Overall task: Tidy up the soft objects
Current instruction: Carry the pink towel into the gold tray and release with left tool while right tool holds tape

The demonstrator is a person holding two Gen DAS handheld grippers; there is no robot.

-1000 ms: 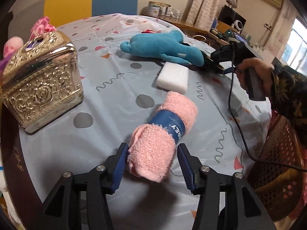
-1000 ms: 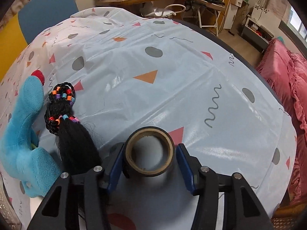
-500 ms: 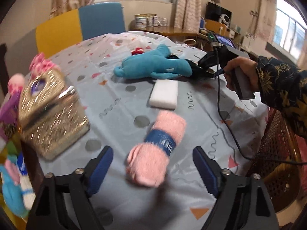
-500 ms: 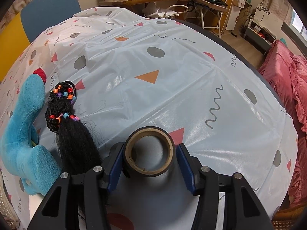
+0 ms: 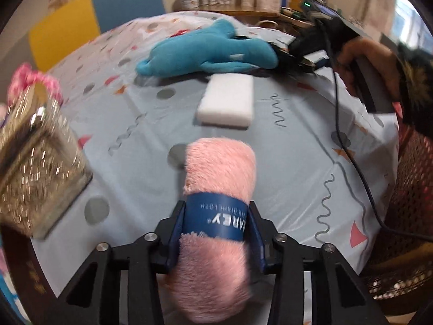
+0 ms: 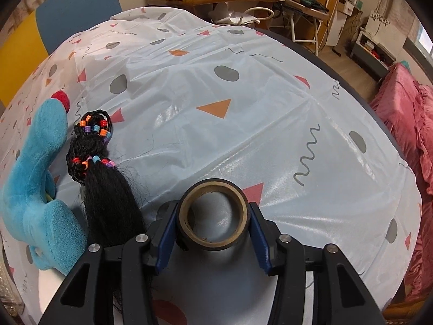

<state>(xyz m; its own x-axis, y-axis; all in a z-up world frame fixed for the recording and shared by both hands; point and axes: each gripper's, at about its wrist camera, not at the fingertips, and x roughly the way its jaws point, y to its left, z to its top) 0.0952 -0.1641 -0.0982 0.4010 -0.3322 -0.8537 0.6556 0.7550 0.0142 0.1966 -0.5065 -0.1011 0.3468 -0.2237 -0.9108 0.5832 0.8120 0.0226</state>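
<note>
The rolled pink dishcloth, banded in blue paper, sits between the jaws of the left gripper, which are clenched against the band on both sides; whether the roll is lifted or resting on the desk cannot be told through the blur. Beyond it, a white sponge block lies flat, and just past that a blue plush toy stretches across the patterned cloth. A gold embossed box stands at the left with something pink behind it. The right gripper has its jaws grasping a roll of dark tape by the outer rim, with a black beaded hairpiece just beside it, touching the plush. As a judgement, sorting is at an early stage: one soft item is in hand, while sponge and plush remain loose on the desk, with no clear gathering spot visible.
</note>
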